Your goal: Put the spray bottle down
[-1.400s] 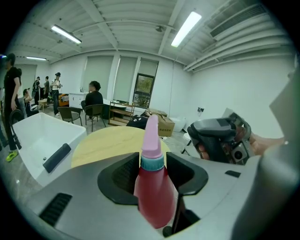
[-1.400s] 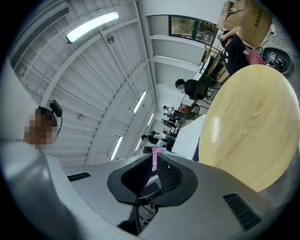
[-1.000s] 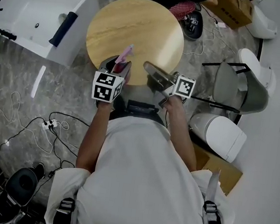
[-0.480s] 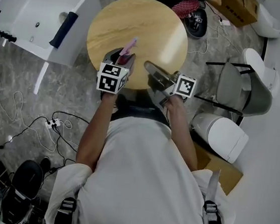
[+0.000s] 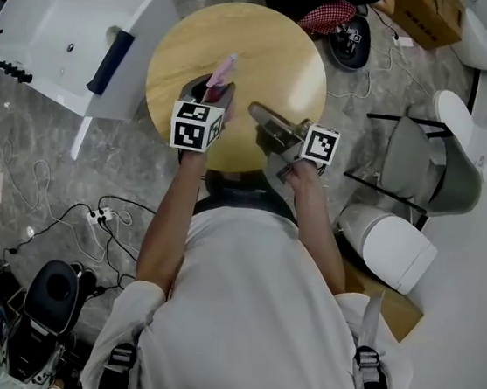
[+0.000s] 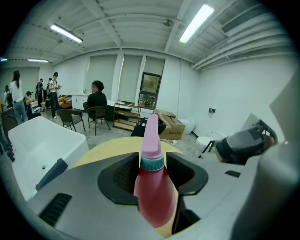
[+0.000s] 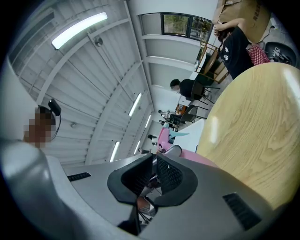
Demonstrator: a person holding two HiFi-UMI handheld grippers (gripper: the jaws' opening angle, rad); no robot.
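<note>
A spray bottle [image 5: 215,82] with a red body and pink head stands between the jaws of my left gripper [image 5: 213,97], which is shut on it over the near left part of the round wooden table [image 5: 270,52]. In the left gripper view the bottle [image 6: 152,187] rises upright between the black pads, nozzle pointing up. My right gripper [image 5: 256,112] hovers beside it, over the table's near edge, shut with nothing held. The right gripper view shows its pads [image 7: 166,174] closed together, the pink bottle head [image 7: 164,136] beyond them and the table top [image 7: 253,131] at the right.
A white bathtub [image 5: 61,26] stands left of the table. A grey chair [image 5: 432,168] and white toilets [image 5: 392,243] are at the right, a cardboard box [image 5: 432,19] behind. Cables [image 5: 100,216] lie on the floor. People [image 6: 96,101] sit and stand far off.
My left gripper has carried the bottle forward, further over the table top. The right gripper has moved slightly forward too and stays shut.
</note>
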